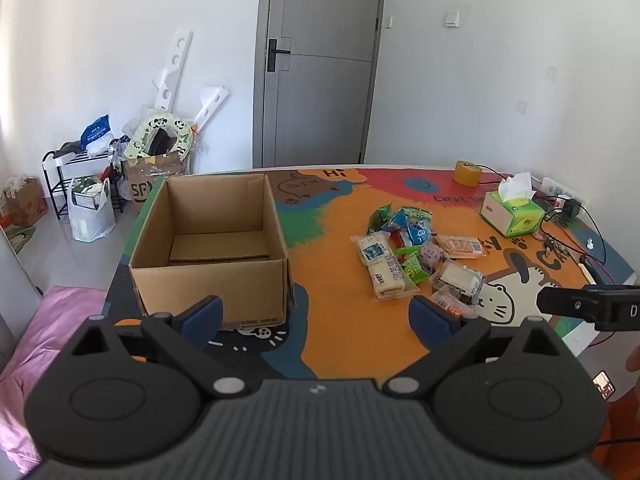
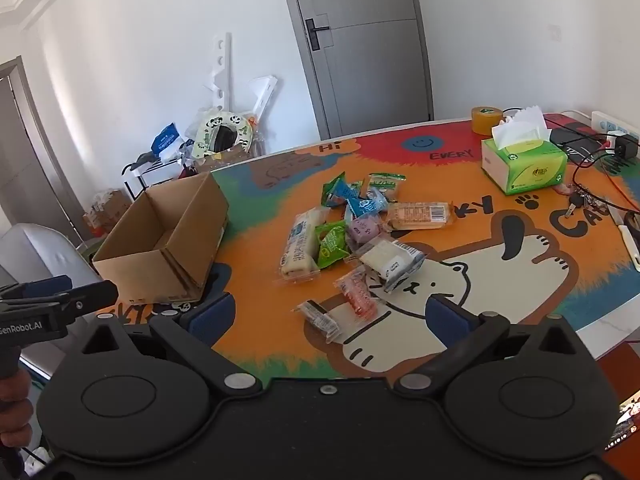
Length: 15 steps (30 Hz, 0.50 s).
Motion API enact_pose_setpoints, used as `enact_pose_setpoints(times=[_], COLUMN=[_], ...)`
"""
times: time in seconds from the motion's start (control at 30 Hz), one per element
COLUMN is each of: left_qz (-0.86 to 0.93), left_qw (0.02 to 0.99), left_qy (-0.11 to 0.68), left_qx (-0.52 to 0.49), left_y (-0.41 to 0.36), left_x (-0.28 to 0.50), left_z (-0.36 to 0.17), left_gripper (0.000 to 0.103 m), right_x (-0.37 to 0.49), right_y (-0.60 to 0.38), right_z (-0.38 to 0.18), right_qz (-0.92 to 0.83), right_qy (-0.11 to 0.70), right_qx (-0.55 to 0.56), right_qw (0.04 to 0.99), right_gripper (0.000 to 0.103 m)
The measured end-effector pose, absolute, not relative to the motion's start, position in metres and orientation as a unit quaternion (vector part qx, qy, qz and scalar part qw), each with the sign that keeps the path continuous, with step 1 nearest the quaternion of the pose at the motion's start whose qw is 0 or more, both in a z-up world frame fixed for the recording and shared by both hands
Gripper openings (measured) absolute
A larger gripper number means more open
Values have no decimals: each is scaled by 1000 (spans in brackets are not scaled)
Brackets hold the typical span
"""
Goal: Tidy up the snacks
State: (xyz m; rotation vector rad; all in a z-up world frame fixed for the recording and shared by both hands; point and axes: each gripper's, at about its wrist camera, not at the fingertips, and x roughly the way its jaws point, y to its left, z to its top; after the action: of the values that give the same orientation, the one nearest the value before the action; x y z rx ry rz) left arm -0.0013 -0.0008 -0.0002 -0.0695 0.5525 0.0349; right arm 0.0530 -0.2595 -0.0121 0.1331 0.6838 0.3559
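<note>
box (image 1: 208, 256) left, snacks (image 1: 416, 256) right, on table (image 1: 320, 344)

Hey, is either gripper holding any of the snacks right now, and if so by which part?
Nothing is held. The left gripper and right gripper both have their jaws wide open above the table, and the snacks all lie loose on the mat.

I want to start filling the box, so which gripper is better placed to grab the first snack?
Right. The right gripper is open just before the nearest clear wrappers; the left gripper faces the gap beside the empty cardboard box.
</note>
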Motion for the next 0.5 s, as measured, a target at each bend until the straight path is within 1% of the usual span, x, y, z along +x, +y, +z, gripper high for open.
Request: enact_pose_setpoints(times=[0.17, 0.2, 0.5], left_qz=[17, 16, 22], left_qw=[961, 962, 959], left_qy=[274, 272, 278], left_qx=[-35, -37, -52], left_y=[-2, -2, 2], left_x=[-4, -5, -2], left_z=[1, 2, 4], left_gripper=[99, 99, 99], right_x=[47, 53, 51], right_y=[-251, -254, -254], right_z=[-12, -9, -10], right_qz=[169, 172, 174], right_qy=[328, 338, 332], right_qx=[47, 53, 51], right_qw=[928, 924, 926], right_gripper=[103, 103, 103])
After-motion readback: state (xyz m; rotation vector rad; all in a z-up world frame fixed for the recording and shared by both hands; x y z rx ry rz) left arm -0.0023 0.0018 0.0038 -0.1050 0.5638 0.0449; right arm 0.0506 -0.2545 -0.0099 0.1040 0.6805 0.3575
